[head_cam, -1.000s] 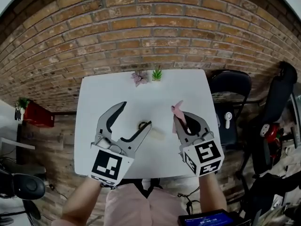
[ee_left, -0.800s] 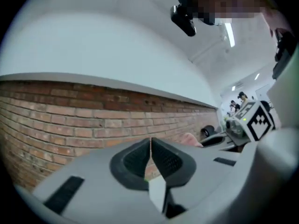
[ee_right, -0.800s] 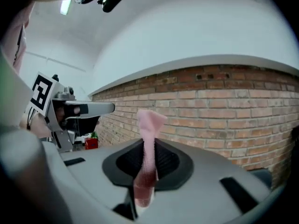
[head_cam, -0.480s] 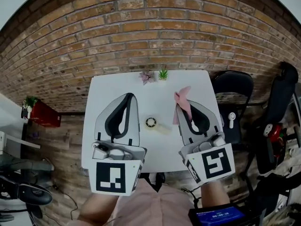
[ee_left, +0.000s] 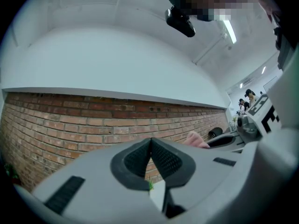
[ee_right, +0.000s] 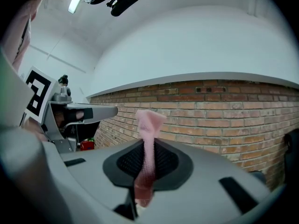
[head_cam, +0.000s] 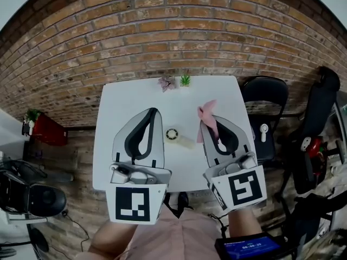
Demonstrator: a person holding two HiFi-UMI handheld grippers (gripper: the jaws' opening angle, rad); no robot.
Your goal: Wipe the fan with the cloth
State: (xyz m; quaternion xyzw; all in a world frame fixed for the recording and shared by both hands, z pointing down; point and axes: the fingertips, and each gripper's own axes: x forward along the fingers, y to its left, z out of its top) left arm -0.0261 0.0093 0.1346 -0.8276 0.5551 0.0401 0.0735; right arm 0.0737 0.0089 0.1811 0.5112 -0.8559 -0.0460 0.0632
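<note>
- Right gripper point(head_cam: 205, 124) clamped on pink textured cloth point(head_cam: 209, 112); strip runs along jaws, free end toward brick wall point(head_cam: 173, 37).
- Left gripper point(head_cam: 153, 112): jaws together, empty.
- Small round white fan point(head_cam: 172, 135) flat on white table point(head_cam: 119, 107), handle toward right gripper.

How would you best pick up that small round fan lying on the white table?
Probably by the short pale handle jutting from the small round fan, narrower than the head. The fan lies flat, so come from above, jaws across the handle. The left gripper, shut and empty, would open first.
</note>
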